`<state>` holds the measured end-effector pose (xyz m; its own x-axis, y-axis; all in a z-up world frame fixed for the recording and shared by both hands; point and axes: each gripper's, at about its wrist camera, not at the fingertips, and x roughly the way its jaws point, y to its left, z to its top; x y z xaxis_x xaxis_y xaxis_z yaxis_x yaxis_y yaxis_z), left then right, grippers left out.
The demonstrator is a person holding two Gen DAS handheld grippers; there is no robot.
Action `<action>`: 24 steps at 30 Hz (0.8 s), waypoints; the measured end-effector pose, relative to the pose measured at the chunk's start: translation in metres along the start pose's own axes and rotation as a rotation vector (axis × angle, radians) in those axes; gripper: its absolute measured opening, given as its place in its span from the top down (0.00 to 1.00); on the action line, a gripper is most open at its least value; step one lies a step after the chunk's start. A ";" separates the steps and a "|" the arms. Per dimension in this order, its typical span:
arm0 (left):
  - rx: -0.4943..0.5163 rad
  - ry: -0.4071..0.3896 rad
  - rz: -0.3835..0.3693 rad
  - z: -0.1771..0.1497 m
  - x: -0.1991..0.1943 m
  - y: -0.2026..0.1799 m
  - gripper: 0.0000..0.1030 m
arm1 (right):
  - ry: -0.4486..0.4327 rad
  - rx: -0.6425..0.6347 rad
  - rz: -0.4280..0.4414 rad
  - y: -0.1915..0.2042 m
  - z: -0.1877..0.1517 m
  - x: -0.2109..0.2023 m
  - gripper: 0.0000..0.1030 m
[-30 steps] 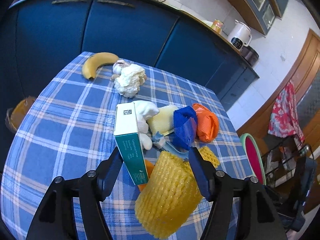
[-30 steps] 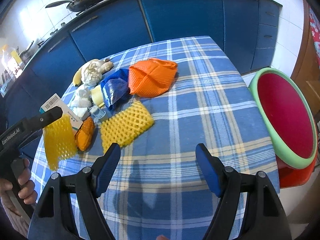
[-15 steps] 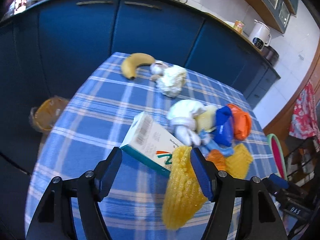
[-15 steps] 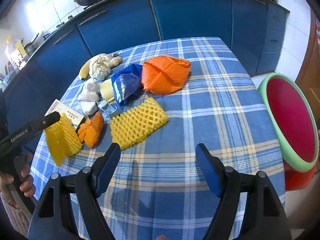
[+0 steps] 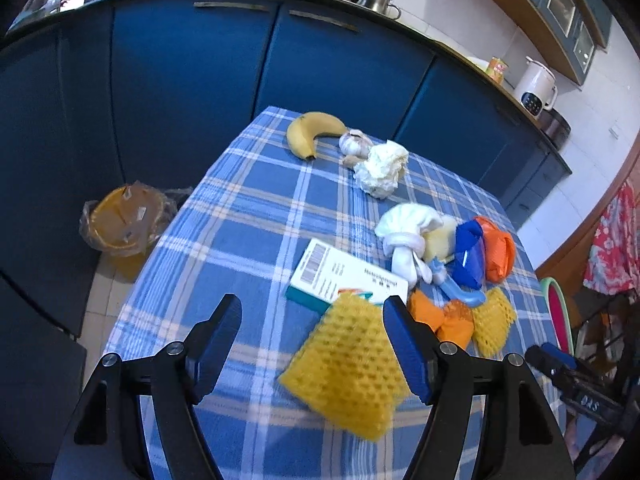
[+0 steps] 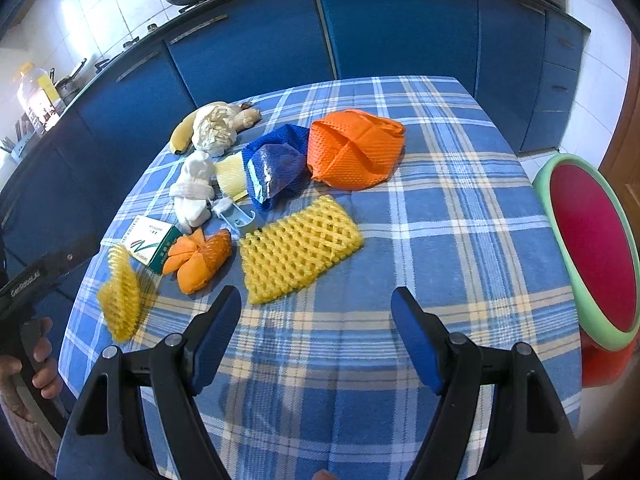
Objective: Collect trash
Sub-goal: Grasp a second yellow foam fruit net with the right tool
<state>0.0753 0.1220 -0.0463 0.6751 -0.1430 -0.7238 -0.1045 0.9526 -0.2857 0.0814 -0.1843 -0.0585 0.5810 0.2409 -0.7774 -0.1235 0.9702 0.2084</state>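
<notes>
Both claws spread apart over the littered checked table [image 6: 460,208].

The left claw [image 5: 312,332] grips nothing; a yellow foam net [image 5: 348,364] sits by its right finger, contact unclear. Just beyond lie a white-and-teal box [image 5: 340,276] and orange netting [image 5: 444,316]. The right claw [image 6: 316,320] is likewise unladen, with a second yellow net [image 6: 296,252] flat ahead. A lined yellow bin [image 5: 120,224] stands on the floor, left of the left claw.

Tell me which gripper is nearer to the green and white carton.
Left. The left gripper hovers just short of the carton, a yellow foam net at its jaws; the right gripper hangs over bare tablecloth, farther away.
</notes>
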 end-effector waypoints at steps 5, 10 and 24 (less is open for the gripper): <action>0.039 0.045 0.011 -0.012 0.002 -0.007 0.28 | 0.000 0.000 -0.008 -0.001 0.002 0.003 0.25; 0.053 0.092 0.020 -0.023 0.013 -0.014 0.28 | 0.002 -0.006 -0.017 -0.002 0.006 0.010 0.25; 0.031 0.111 -0.016 -0.036 0.025 -0.022 0.84 | 0.039 -0.001 -0.026 -0.001 0.013 0.042 0.41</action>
<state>0.0684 0.0880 -0.0804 0.5915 -0.1853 -0.7847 -0.0708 0.9575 -0.2795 0.1162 -0.1757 -0.0838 0.5524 0.2167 -0.8049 -0.1099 0.9761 0.1873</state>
